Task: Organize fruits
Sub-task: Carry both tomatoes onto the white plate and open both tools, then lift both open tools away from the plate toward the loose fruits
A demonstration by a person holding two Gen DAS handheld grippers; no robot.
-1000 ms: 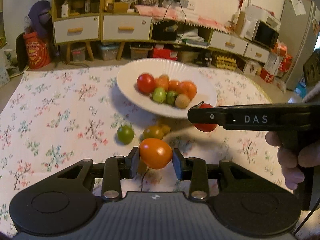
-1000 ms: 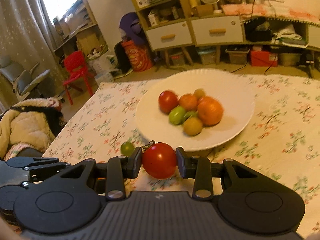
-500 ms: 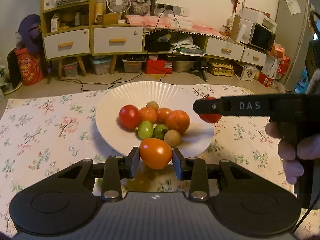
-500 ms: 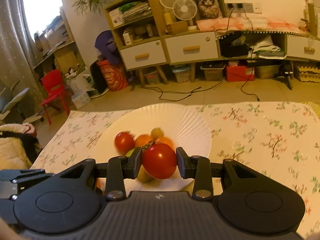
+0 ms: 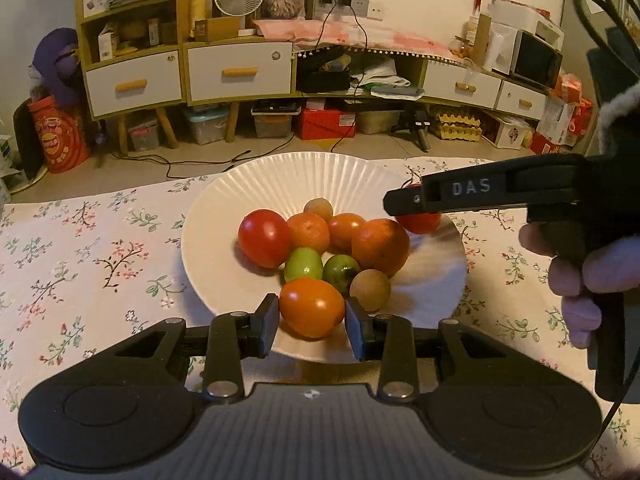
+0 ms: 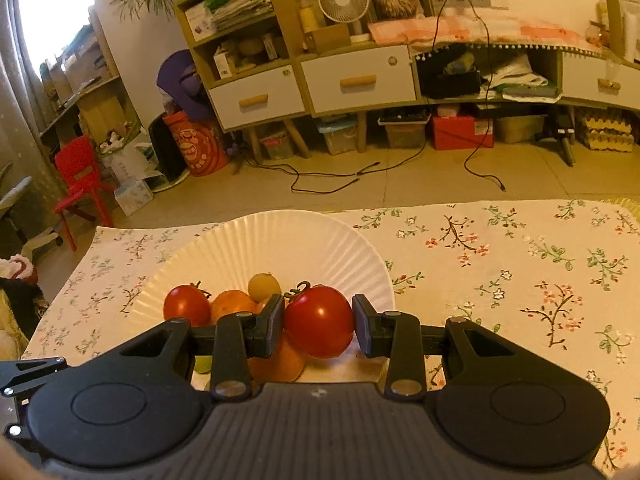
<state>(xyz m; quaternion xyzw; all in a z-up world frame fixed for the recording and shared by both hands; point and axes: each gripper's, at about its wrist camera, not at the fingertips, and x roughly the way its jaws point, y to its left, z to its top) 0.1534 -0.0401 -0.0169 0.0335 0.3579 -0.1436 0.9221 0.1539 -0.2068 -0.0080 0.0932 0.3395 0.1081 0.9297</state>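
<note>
A white fluted plate (image 5: 248, 184) on the flowered tablecloth holds several fruits: a red tomato (image 5: 264, 238), orange ones, two green ones and small tan ones. My left gripper (image 5: 311, 320) is shut on an orange tomato (image 5: 312, 307) above the plate's near rim. My right gripper (image 6: 318, 323) is shut on a red tomato (image 6: 318, 320) with a green stem, above the plate's right part (image 6: 280, 240). In the left wrist view the right gripper (image 5: 416, 210) comes in from the right over the plate, with its red tomato (image 5: 420, 221) partly hidden.
The flowered tablecloth (image 5: 80, 248) covers the table around the plate. Beyond the far table edge are floor cables, wooden drawer cabinets (image 5: 236, 72) and storage boxes. A red child's chair (image 6: 80, 180) stands at the far left.
Both grippers have carried their tomatoes forward from the near cloth to above the plate. The loose fruits on the cloth have dropped out of view.
</note>
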